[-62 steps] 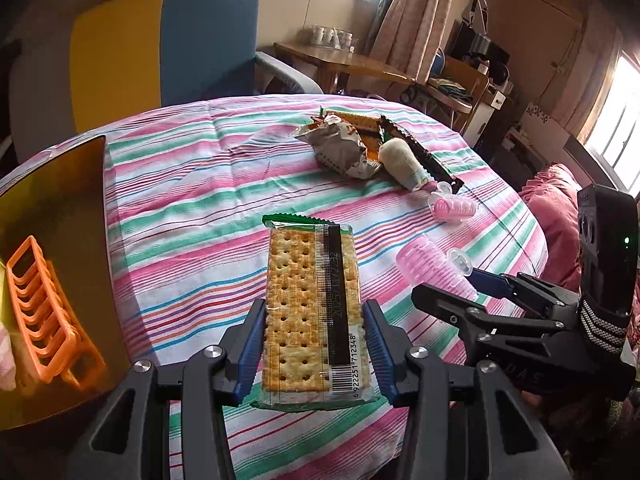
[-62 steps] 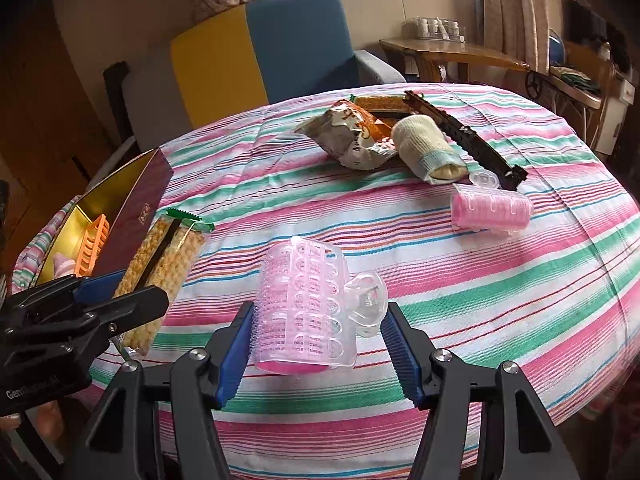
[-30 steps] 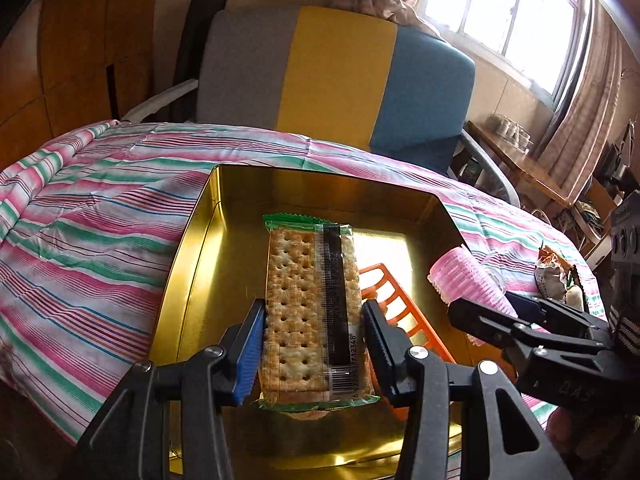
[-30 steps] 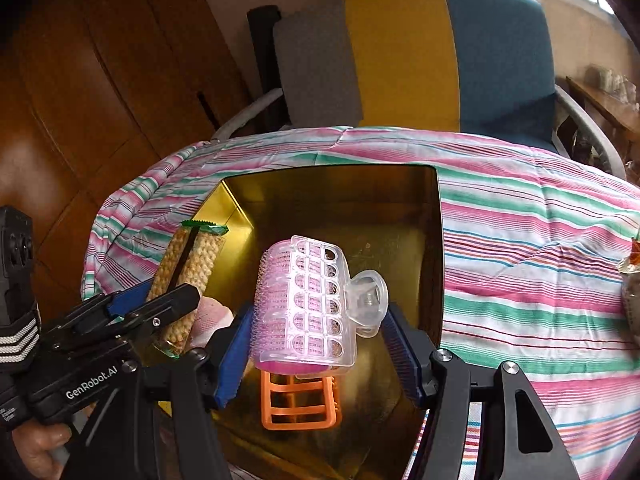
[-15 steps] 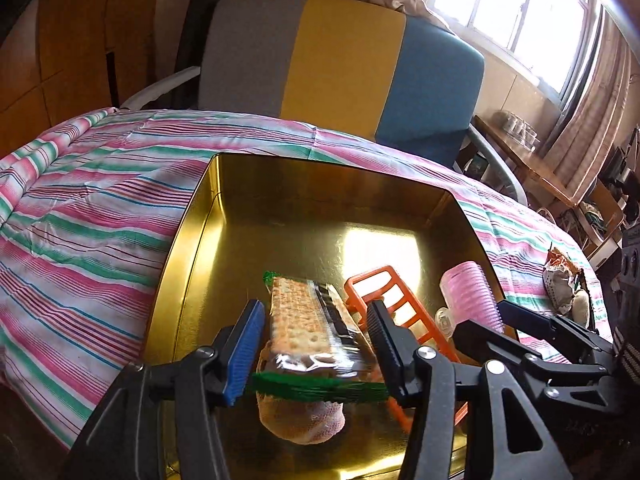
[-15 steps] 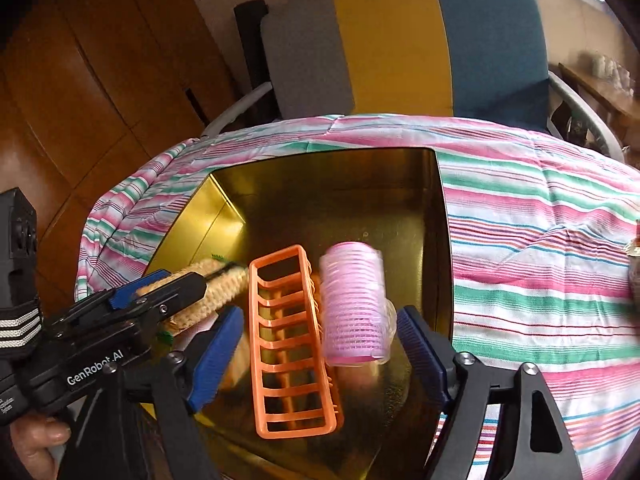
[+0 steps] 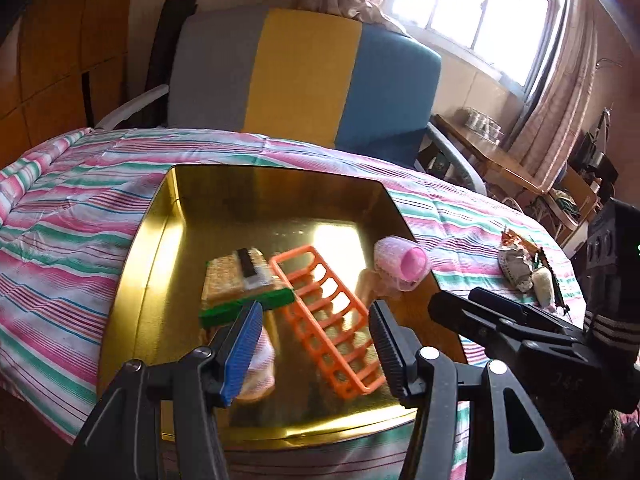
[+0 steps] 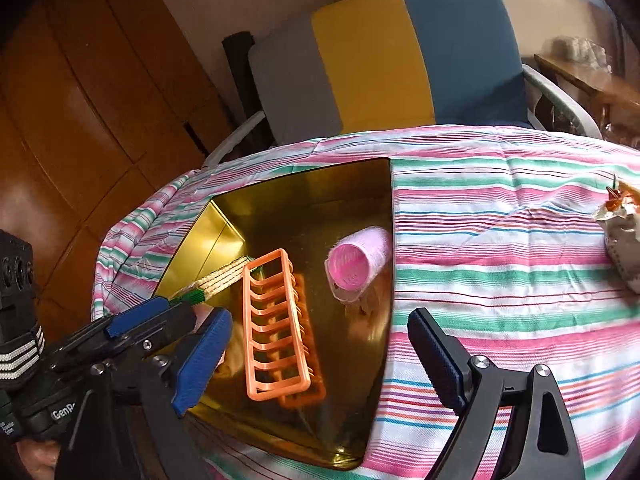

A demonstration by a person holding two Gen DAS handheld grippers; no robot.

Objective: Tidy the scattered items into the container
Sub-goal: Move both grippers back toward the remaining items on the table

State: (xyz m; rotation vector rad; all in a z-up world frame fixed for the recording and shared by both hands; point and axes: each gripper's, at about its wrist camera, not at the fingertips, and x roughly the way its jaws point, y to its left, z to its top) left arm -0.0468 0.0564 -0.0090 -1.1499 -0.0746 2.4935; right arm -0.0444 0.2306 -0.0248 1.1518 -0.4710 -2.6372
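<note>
Striped pink, green and white cloth covers the table point(image 7: 72, 232) in the left wrist view, with a grey, yellow and blue armchair point(image 7: 304, 80) behind it and a bright window point(image 7: 476, 4) beyond. On the cloth sits a shallow gold tin container point(image 7: 160, 248), the landmark for the rest. Inside it, near its middle, a cracker packet point(image 7: 240, 276) with a green end seal lies tilted, its near end propped on a pinkish item that is too blurred to name. Just right of the packet an orange plastic rack point(image 7: 328, 320) lies on the container's floor. A pink hair roller point(image 7: 402, 266) leans against the container's right wall. The left tongs point(image 7: 316, 340) hang over the container's near side, spread wide and pinching nothing. Well to the right of the container, a crumpled snack bag point(image 7: 516, 268) lies on the cloth. The right tongs point(image 7: 472, 312) reach in from the right edge, over the container's right wall.

From the right wrist view, the same container point(image 8: 216, 224) lies on the striped table point(image 8: 500, 248), with the armchair point(image 8: 380, 52) behind and wooden panelling point(image 8: 80, 92) to the left. The orange rack point(image 8: 276, 328) lies lengthwise on the container's floor, the hair roller point(image 8: 358, 262) rests against its right wall with the open end facing the camera, and the cracker packet point(image 8: 218, 278) shows beside the rack toward the left wall. The right tongs point(image 8: 320, 356) are spread wide above the container's near end, pinching nothing. The left tongs point(image 8: 160, 316) enter from the lower left, at the container's left wall; their spread cannot be judged here.
</note>
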